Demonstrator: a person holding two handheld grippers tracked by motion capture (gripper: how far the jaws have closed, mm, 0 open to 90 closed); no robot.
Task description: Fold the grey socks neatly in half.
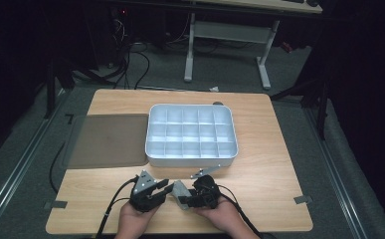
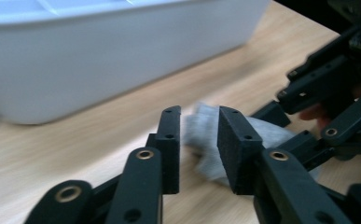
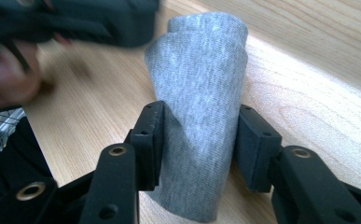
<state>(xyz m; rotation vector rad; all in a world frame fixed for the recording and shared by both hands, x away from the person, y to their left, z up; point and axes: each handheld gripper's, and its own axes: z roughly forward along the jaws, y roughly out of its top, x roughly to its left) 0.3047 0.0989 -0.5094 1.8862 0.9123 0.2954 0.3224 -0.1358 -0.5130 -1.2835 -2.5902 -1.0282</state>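
The small rolled piece of grey knit cloth [image 3: 201,107] sits near the front edge of the pale wooden surface [image 1: 274,149], between the two hands, and it stands between the pads of the right gripper [image 3: 199,144]. In the right gripper view its long axis runs straight away from the gripper, along the jaws, with both pads touching its sides, so I judge the right gripper closed on it. The left gripper [image 2: 199,144] lies just to the left of the roll in the high view, jaws parted. In the left gripper view the grey fabric shows through the gap just beyond the pads, not pressed by them, so it holds nothing. The right hand is thus the one that has the roll, and the left only faces its free end. The white plastic tray with rows of square compartments [image 1: 192,159] lies beyond both grippers, farther up the surface, so carrying the roll there would mean moving forward, away from the person
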